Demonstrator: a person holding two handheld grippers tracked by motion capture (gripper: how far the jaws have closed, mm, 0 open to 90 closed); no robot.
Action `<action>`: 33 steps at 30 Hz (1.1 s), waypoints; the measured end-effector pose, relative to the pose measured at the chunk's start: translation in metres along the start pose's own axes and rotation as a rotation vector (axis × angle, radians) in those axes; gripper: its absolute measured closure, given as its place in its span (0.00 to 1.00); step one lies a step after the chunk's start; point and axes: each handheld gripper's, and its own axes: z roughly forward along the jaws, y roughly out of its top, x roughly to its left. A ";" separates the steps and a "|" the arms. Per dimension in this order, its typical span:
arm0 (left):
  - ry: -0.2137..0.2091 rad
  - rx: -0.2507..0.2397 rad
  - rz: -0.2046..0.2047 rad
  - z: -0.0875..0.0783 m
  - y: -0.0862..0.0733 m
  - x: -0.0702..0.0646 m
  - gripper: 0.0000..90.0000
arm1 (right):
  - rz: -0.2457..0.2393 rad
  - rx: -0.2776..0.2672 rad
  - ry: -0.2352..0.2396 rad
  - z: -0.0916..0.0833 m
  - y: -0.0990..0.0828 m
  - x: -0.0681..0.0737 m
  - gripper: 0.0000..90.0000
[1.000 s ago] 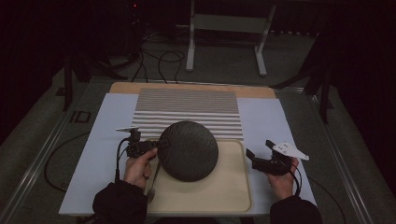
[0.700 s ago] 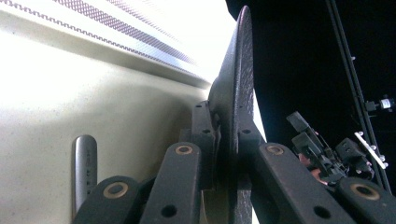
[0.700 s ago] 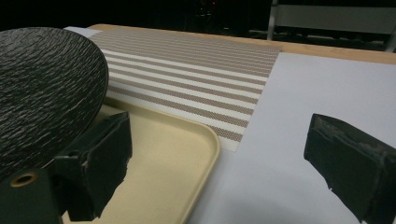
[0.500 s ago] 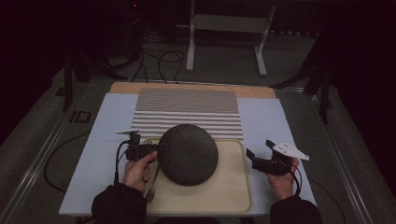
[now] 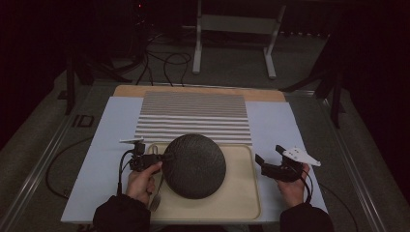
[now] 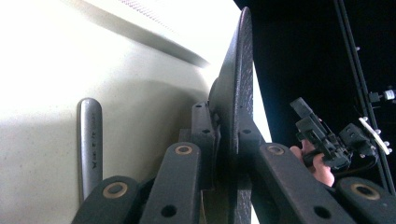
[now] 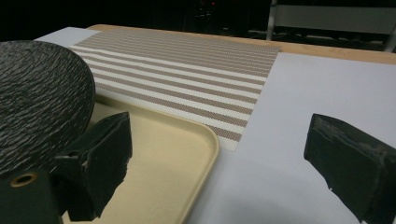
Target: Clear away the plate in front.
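Nearest the camera in the high view, two dark sleeves and hands came in from the bottom edge. The left hand (image 5: 141, 181) held the left claw (image 5: 162, 157) at the left rim of a dark, rough-textured round plate (image 5: 194, 165). In the left gripper view the left claw (image 6: 229, 140) was closed on that rim, one jaw on each face, with the plate (image 6: 238, 84) seen edge-on and tilted up off the tray. A metal utensil handle (image 6: 89, 140) lay flat on the tray surface just beside the claw; which utensil it was could not be told. In the high view its grey end (image 5: 154, 202) showed by the left wrist.

The plate sat over a beige tray (image 5: 241, 193), covering most of its left and middle part. The tray lay on a pale sheet covering the table (image 5: 104, 159).

The right hand (image 5: 292, 186) held the right claw (image 5: 267, 157) just off the tray's right edge, over the pale sheet. Its jaws stood wide apart with nothing between them; the right gripper view showed the right claw (image 7: 219, 154) gaping over the tray corner (image 7: 205, 140) and the sheet, with the plate (image 7: 37, 93) to its left.

Beyond the tray lay a striped placemat (image 5: 193, 118), its near edge tucked under the tray and plate. Farther back a wooden strip (image 5: 145, 90) edged the table, then dark floor with cables (image 5: 164, 60) and a grey metal stand (image 5: 237, 24).
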 end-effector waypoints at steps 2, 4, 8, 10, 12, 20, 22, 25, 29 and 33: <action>-0.001 0.002 -0.003 0.000 -0.001 0.000 0.94 | -0.002 0.000 0.001 0.000 0.000 0.000 0.09; 0.001 0.005 -0.002 -0.001 -0.002 0.001 0.94 | -0.003 0.001 0.000 0.000 0.000 0.001 0.09; 0.002 0.005 -0.008 -0.002 -0.004 0.002 0.94 | -0.001 0.000 0.000 0.000 0.000 0.000 0.09; 0.002 0.007 -0.006 -0.002 -0.004 0.002 0.94 | -0.001 0.000 0.000 0.000 0.000 0.000 0.09; 0.000 0.010 -0.006 -0.002 -0.005 0.003 0.94 | -0.001 0.000 0.002 0.000 0.000 0.000 0.09; 0.003 0.020 -0.011 -0.002 -0.007 0.005 0.94 | -0.001 -0.001 0.003 0.001 0.000 0.000 0.09; 0.005 0.024 -0.011 -0.002 -0.007 0.006 0.94 | -0.003 0.000 0.002 0.000 0.000 0.000 0.09; 0.010 0.028 -0.012 -0.002 -0.008 0.007 0.94 | -0.003 0.000 0.001 0.000 0.000 0.000 0.09; 0.007 0.034 -0.016 -0.003 -0.010 0.009 0.94 | -0.003 0.001 0.000 0.001 0.000 0.000 0.09; 0.014 0.043 -0.014 -0.003 -0.012 0.009 0.94 | -0.002 0.001 0.001 0.001 0.000 0.000 0.09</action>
